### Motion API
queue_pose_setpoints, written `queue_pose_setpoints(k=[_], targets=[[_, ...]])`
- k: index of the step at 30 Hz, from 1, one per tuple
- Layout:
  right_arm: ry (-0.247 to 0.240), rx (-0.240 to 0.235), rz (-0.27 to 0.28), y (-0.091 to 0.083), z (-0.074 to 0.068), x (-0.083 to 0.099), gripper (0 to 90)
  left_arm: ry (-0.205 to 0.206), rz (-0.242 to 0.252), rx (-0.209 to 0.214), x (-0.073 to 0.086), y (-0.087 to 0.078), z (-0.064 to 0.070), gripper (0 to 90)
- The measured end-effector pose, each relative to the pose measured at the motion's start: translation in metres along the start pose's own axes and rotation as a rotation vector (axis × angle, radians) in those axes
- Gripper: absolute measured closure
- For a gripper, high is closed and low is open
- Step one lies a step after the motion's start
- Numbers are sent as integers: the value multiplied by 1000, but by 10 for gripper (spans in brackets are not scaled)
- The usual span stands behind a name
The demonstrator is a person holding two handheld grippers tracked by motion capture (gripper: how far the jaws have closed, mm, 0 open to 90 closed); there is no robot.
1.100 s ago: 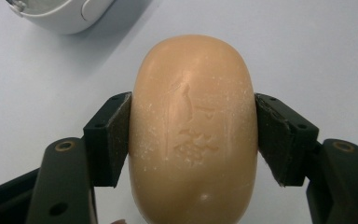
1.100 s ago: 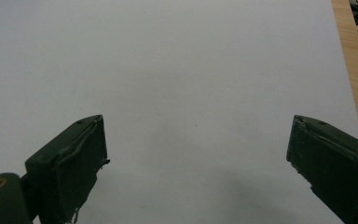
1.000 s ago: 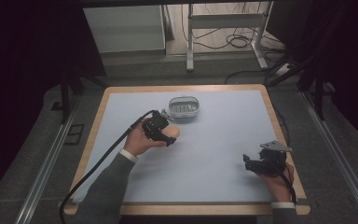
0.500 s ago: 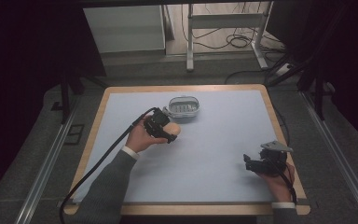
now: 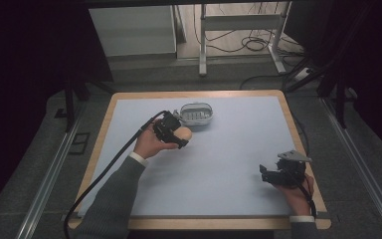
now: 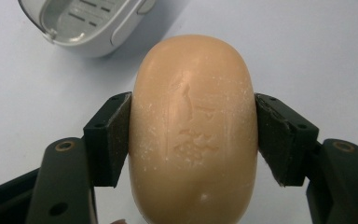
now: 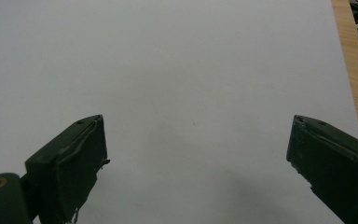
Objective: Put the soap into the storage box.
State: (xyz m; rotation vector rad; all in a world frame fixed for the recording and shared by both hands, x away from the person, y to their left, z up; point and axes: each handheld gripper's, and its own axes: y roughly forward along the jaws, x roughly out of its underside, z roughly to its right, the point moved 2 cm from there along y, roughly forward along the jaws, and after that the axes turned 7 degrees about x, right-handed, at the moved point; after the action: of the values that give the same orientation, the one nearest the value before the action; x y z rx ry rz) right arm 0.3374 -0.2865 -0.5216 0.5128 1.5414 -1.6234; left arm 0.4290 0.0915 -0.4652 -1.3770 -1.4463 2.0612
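Left gripper (image 6: 193, 135): jaws clamped on flanks of smooth oval tan soap bar (image 6: 193, 126), stamped face up, held just above pale blue mat (image 5: 229, 159), near open grey plastic soap dish (image 5: 197, 114). Right gripper (image 5: 268, 174): jaws wide apart, idle, near mat's right border. Risk, judged: rounded, slick bar could squirt from pads if squeeze tightened; early release would drop it short of dish rim. Room: bare mat between grippers; wooden table edge (image 5: 298, 144) close beside right gripper.
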Motion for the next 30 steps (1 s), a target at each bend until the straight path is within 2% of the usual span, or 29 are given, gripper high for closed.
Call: queue_pose_setpoints(k=[4, 8, 17, 21, 24, 30], targets=[[3, -5, 6, -1, 1, 0, 48, 17, -15, -15, -6, -1, -3, 327], [6, -4, 6, -1, 2, 0, 48, 26, -10, -19, -11, -2, -4, 327], [6, -5, 6, -1, 2, 0, 48, 26, -14, -3, -18, -2, -5, 327], [6, -4, 5, -1, 2, 0, 48, 26, 1, 5, -24, -2, -7, 327], [8, -3, 3, -1, 3, 0, 48, 31, -7, -8, -26, -2, -7, 327], [8, 0, 4, -1, 3, 0, 48, 31, 1, -5, -33, -3, -6, 327]])
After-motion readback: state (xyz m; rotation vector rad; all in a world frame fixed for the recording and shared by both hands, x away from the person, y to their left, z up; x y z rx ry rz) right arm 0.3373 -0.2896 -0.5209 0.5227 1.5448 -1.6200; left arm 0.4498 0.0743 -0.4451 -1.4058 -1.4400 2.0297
